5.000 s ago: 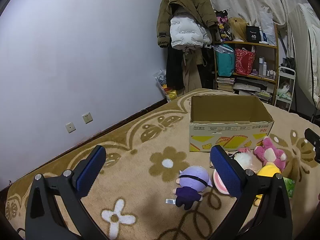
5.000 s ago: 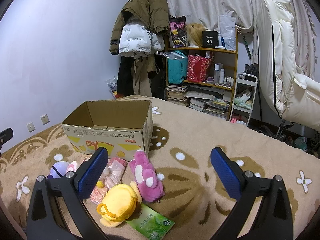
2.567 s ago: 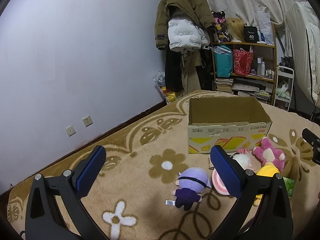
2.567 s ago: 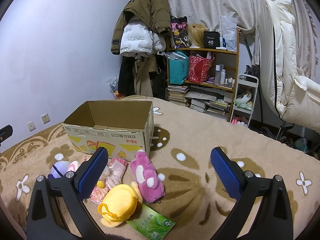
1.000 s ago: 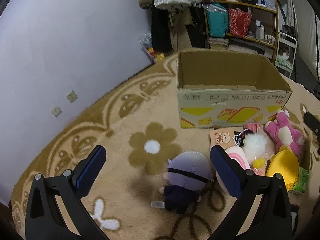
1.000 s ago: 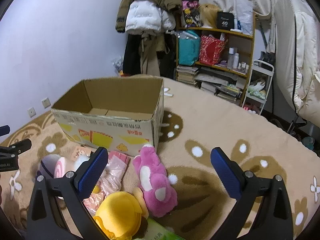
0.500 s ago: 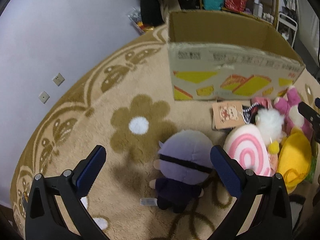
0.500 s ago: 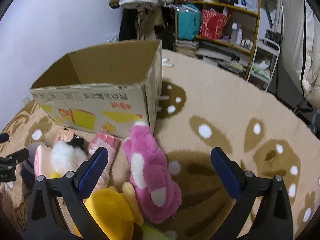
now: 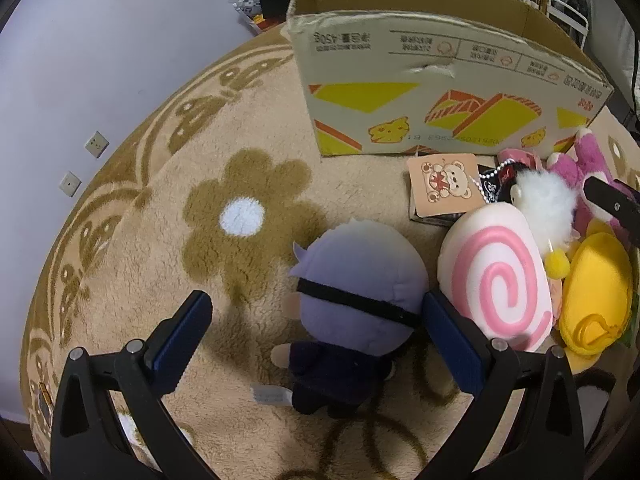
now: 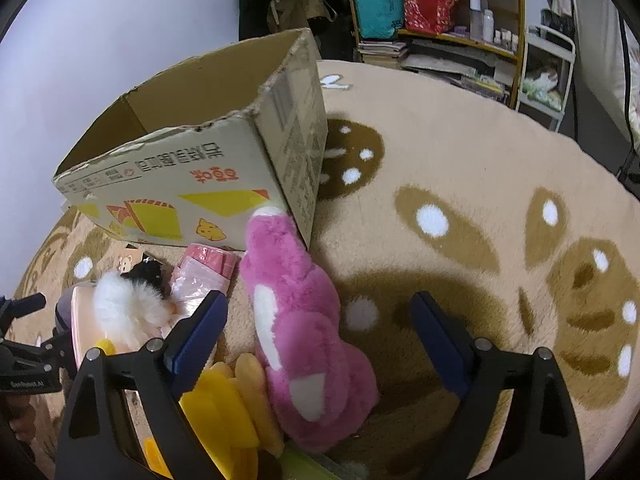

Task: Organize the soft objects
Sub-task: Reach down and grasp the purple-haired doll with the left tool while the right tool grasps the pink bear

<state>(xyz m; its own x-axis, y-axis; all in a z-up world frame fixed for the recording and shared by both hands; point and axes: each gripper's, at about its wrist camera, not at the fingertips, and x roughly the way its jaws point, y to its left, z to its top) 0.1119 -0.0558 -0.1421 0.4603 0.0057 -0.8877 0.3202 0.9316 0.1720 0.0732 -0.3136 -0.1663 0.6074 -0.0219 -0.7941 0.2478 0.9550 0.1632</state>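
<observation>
**A:** Why do you hold both grippers so low over the carpet [image 9: 132, 240]?

**B:** I want to take one toy in each. My left gripper [image 9: 316, 322] has its jaws wide apart around the purple doll [image 9: 356, 280]. One blue pad is just beside the doll's head, the other stands apart on the bare carpet, so nothing is squeezed yet.

**A:** And the right one?

**B:** My right gripper [image 10: 320, 316] is over the pink plush [image 10: 300, 312]. Its jaws are wide but closing now. The plush lies between them, nearer to the left pad, and I see no pad pressing on it.

**A:** Why are the toys all in one heap?

**B:** I think they wait there to be sorted. Next to the doll is the swirl cushion [image 9: 496, 272], then the yellow plush [image 9: 596, 296] and the white fluffy toy [image 9: 548, 204].

**A:** Where will they go?

**B:** Probably into the cardboard box [image 9: 432, 92] behind them. It is open at the top, and the pink plush touches its near corner. It stands close, so the way for each toy is short.

**A:** Is something in it already?

**B:** I cannot tell, its floor is hidden.
</observation>
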